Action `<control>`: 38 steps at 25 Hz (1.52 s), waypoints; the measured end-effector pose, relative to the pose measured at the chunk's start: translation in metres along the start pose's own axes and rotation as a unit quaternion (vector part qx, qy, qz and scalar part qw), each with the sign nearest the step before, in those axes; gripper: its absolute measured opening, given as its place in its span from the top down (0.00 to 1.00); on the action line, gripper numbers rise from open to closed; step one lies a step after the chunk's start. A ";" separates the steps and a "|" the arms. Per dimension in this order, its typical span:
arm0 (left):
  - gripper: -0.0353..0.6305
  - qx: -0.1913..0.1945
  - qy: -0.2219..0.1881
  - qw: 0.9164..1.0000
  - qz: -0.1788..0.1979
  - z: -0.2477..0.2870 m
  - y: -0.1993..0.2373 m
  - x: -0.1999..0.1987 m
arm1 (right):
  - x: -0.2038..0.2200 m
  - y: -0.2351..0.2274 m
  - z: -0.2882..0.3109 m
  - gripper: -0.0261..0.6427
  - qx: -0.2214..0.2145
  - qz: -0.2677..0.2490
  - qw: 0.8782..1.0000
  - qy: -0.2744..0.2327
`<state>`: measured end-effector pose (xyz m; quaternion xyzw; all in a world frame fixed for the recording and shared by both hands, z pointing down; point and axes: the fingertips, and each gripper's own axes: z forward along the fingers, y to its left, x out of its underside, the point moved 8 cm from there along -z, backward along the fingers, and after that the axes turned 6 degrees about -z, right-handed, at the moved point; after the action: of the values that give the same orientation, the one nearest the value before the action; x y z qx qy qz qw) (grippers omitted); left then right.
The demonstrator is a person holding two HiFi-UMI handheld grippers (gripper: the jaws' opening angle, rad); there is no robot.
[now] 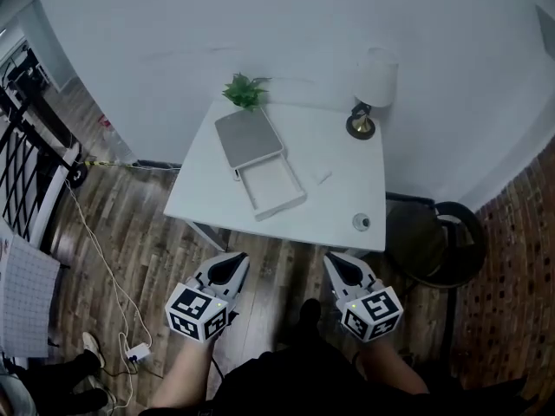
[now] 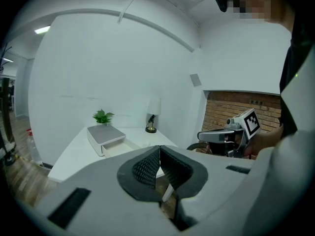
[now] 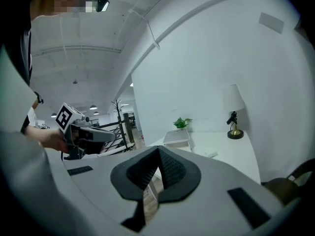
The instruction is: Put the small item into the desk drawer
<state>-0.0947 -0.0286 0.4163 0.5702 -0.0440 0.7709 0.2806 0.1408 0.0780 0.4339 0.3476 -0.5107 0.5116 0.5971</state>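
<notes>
While the left hand-held gripper [image 1: 231,265] and right hand-held gripper [image 1: 338,265] hang closed and empty, approach is the step; next, open onto the small item [image 1: 322,177].

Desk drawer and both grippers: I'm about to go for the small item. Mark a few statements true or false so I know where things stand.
1. The desk drawer is pulled open. True.
2. The small white item already lies in the drawer. False: it lies on the table top, to the drawer's right.
3. The left gripper holds something. False: its jaws are together with nothing between them.
4. The right gripper is shut and empty, short of the table's near edge. True.
5. The lamp stands at the table's far right corner, near the wall. True.
</notes>
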 end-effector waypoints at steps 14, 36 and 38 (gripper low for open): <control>0.93 -0.031 0.016 0.999 -0.006 0.105 0.008 -0.028 | -0.001 -0.106 0.057 0.97 -0.044 0.006 0.999 0.030; 0.93 -0.004 -0.056 0.998 -0.018 0.127 0.097 -0.075 | -0.041 -0.119 0.137 0.97 0.029 -0.077 0.991 0.105; 0.93 -0.007 -0.067 0.997 -0.035 0.127 0.103 -0.072 | -0.043 -0.126 0.145 0.97 0.028 -0.086 0.988 0.125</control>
<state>-0.0222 -0.1921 0.4216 0.6196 -0.0476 0.7205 0.3077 0.2273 -0.0986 0.4399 0.3400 -0.3855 0.5116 0.6885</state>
